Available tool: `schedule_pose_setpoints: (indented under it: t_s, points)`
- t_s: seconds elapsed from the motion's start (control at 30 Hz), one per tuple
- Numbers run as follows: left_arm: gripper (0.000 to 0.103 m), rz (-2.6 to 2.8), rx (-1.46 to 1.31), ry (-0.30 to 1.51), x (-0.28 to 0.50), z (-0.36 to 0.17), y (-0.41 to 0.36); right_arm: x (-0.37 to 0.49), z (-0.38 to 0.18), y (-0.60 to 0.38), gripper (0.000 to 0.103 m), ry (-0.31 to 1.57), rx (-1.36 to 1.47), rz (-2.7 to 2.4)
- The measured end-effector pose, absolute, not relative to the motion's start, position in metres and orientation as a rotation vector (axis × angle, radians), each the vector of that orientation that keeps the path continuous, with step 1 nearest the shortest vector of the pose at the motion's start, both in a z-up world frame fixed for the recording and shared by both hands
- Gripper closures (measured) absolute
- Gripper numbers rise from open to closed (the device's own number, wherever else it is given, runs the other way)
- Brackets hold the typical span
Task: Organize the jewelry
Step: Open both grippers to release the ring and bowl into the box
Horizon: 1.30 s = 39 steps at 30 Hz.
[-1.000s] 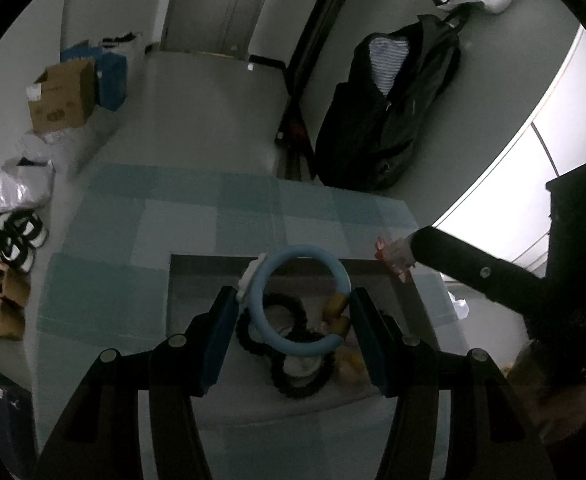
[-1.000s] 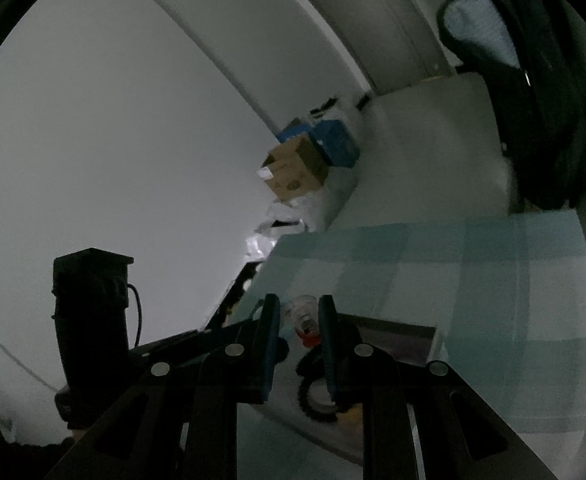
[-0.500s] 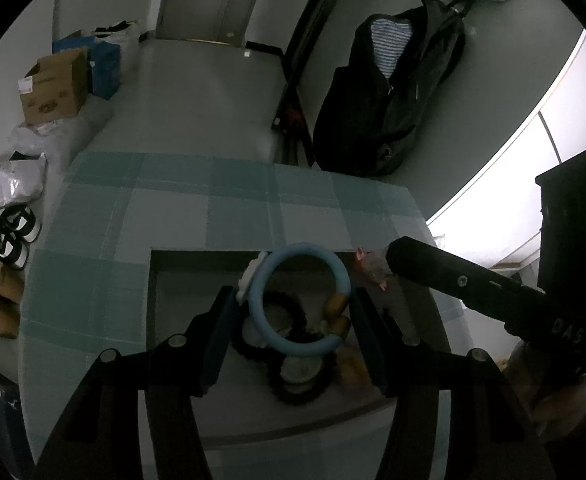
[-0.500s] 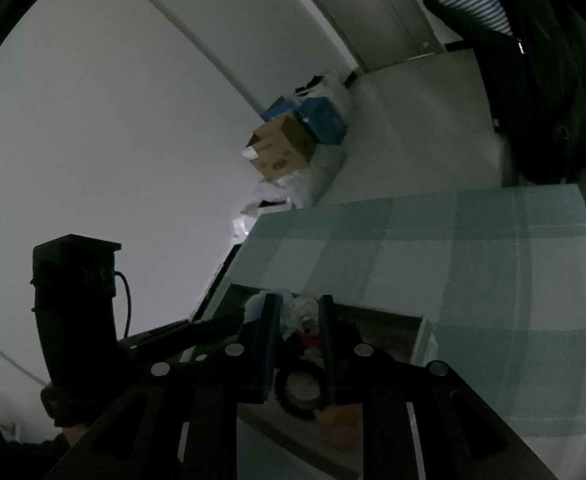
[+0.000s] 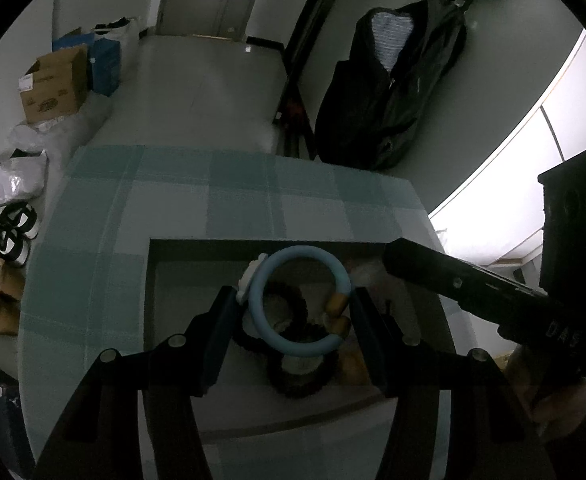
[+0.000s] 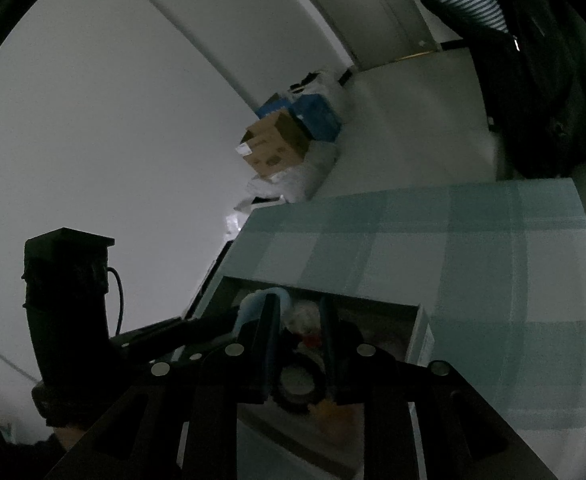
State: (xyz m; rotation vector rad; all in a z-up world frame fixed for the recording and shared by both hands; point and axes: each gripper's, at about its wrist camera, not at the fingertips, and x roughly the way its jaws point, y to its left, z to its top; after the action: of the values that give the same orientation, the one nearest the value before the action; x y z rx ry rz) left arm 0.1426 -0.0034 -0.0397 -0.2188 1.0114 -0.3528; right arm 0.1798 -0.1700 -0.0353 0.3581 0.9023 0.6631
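"Blue bangle [image 5: 301, 349], where is it right now?"

"Pinched across its width in my left gripper [image 5: 291, 300], hanging over the open grey box [image 5: 253, 242], above the black ruffled bands [image 5: 293, 384] lying inside. Its amber bead [image 5: 335, 302] sits against the right finger and its white charm [image 5: 249, 276] against the left."

"What changed in the last second?"

"My right gripper [image 6: 299, 308] came in from beyond the box's right edge. Its tip is now over the box's far right corner, just beside the bangle. The fingers are nearly pressed together on a small pale and red trinket [image 6: 303, 316]. The left wrist view also shows more of the checked tablecloth [image 5: 173, 200] beyond the box, so I have drawn that tong back slightly over the near half."

"So what does that mean for the job?"

"Both pieces are over the box, neither set down. I judge 2 releases remain. The risk is the tongs crowding each other, so I would lower 1 first."
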Motion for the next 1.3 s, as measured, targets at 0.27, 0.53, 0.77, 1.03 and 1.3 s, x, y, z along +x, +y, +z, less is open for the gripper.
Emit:
schedule_pose_setpoints:
  t_s: [0.27, 0.53, 0.77, 1.03, 1.3]
  points:
    - [0.049, -0.326, -0.194, 1.031, 0.14, -0.043, -0.004, 0.174, -0.035, -0.168, 0.082, 0.897, 0.353, 0.642]
    - [0.049, -0.322, -0.188, 0.992, 0.129, -0.037, -0.003, 0.165, -0.033, -0.179, 0.07, 0.867, 0.37, 0.615]
    - [0.048, -0.316, -0.179, 0.962, 0.122, -0.032, -0.003, 0.157, -0.029, -0.182, 0.059, 0.844, 0.372, 0.606]
    - [0.048, -0.287, -0.191, 0.905, 0.111, -0.024, 0.004, 0.137, -0.021, -0.192, 0.041, 0.789, 0.367, 0.581]
    - [0.048, -0.231, -0.176, 0.817, 0.093, -0.014, 0.011, 0.112, -0.012, -0.188, 0.017, 0.707, 0.287, 0.536]
